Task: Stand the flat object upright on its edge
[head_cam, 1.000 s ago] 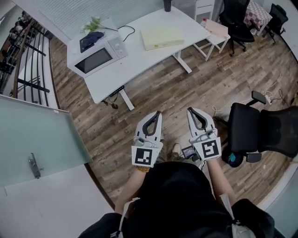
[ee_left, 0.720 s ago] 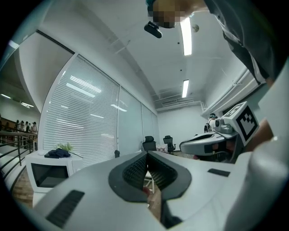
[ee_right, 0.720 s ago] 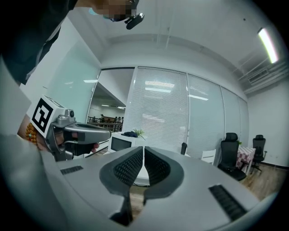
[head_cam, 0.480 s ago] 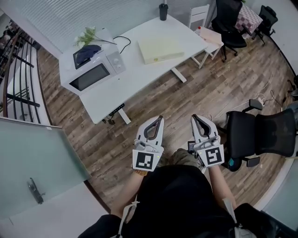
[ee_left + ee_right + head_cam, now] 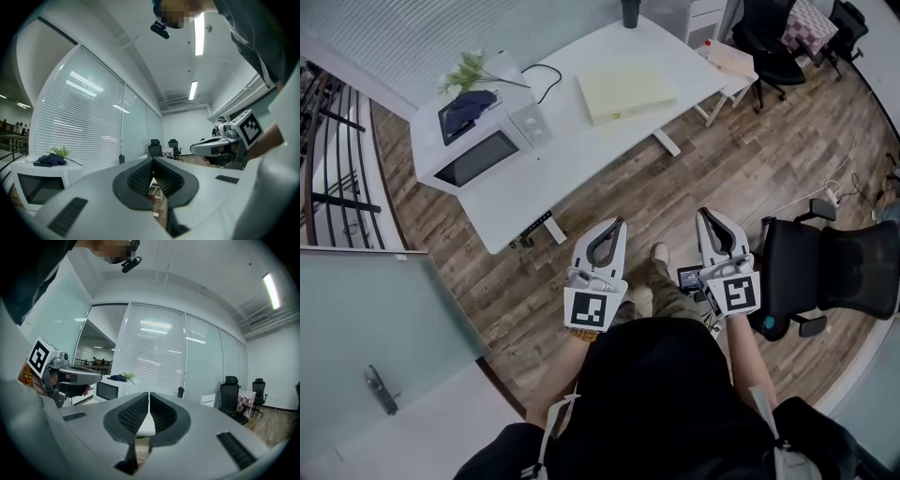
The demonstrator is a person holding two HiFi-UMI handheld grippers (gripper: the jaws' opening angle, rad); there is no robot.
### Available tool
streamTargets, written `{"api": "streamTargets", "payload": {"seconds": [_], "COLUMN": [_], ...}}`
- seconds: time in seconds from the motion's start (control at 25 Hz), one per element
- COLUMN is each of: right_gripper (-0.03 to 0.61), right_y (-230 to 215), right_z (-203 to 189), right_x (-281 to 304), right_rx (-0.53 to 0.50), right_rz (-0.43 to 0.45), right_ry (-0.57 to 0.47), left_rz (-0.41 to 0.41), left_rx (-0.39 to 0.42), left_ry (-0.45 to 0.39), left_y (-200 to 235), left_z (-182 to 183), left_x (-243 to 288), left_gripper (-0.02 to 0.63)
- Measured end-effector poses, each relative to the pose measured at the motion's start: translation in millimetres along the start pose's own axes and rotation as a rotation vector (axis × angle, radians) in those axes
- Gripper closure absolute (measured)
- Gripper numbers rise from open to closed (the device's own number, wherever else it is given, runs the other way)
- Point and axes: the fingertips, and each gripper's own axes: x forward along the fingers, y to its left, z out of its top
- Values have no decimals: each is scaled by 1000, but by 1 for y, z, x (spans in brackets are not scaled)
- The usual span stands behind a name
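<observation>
A flat pale yellow object [image 5: 625, 91] lies on the white desk [image 5: 572, 141], right of a microwave [image 5: 483, 142]. Both grippers are held side by side over the wooden floor, well short of the desk. My left gripper [image 5: 619, 225] is shut with nothing between its jaws. My right gripper [image 5: 705, 215] is also shut and empty. In the left gripper view the closed tips [image 5: 152, 161] point toward the room, with the right gripper [image 5: 229, 140] at the right. In the right gripper view the closed tips [image 5: 149, 394] face the desk, and the left gripper [image 5: 65, 376] shows at the left.
A black office chair [image 5: 830, 277] stands close on my right. A dark cloth [image 5: 469, 105] and a plant [image 5: 467, 68] sit on the microwave. A dark cup [image 5: 630, 11] stands at the desk's far edge. More chairs [image 5: 769, 37] and a small table are at the back right. A glass partition [image 5: 366, 309] is left.
The person has stepped closer to the desk; it and the microwave now sit lower and nearer in the head view. Both grippers stay shut and side by side.
</observation>
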Motion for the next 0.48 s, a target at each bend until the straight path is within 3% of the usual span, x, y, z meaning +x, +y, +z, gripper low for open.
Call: {"api": "streamTargets", "payload": {"seconds": [0.48], "right_gripper": [570], "right_y": [-105], "right_z": [-22], "right_x": [93], "right_rx": [43], "right_rz": [114], "right_ry": [-11], "left_rz": [114], "left_rx": [-14], "left_ry": [77], "left_y": [18], "left_z": [-8], "left_x": [125], "left_gripper": [607]}}
